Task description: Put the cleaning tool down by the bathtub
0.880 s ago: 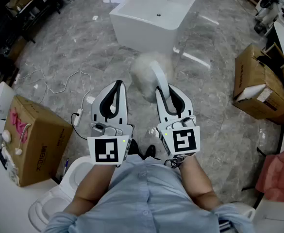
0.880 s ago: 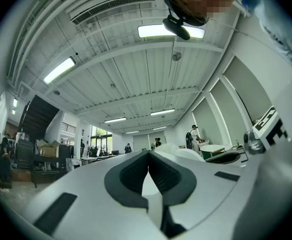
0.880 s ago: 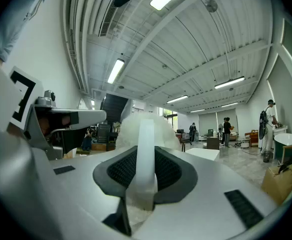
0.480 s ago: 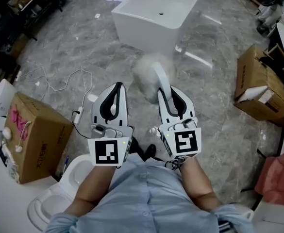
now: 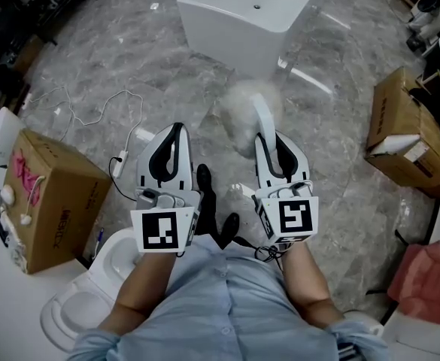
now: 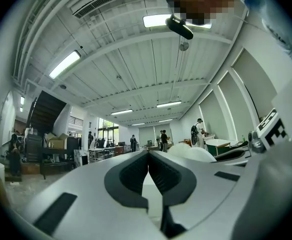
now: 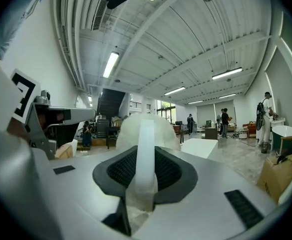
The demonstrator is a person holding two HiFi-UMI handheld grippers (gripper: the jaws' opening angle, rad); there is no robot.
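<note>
The cleaning tool is a fluffy white duster head [image 5: 241, 113] on a flat white handle [image 5: 264, 126]. My right gripper [image 5: 270, 137] is shut on that handle, and the head sticks out past its tips. In the right gripper view the handle [image 7: 146, 144] runs up between the dark pads, with the fluffy head [image 7: 127, 131] beyond. The white bathtub [image 5: 235, 28] stands on the marble floor ahead, well beyond the tool, and shows in the right gripper view as a white block [image 7: 204, 147]. My left gripper [image 5: 177, 129] is level beside the right one, its jaws [image 6: 148, 155] shut on nothing.
A cardboard box [image 5: 54, 198] stands at the left and another open one [image 5: 408, 134] at the right. A white cable [image 5: 92, 119] trails over the floor. A white toilet [image 5: 92, 295] is at the lower left, a pink bundle [image 5: 426, 273] at the lower right. People stand far off.
The bathtub has slid toward the top of the head view. A dark shoe now shows between the two grippers. Both grippers keep their poses and the right one still grips the tool.
</note>
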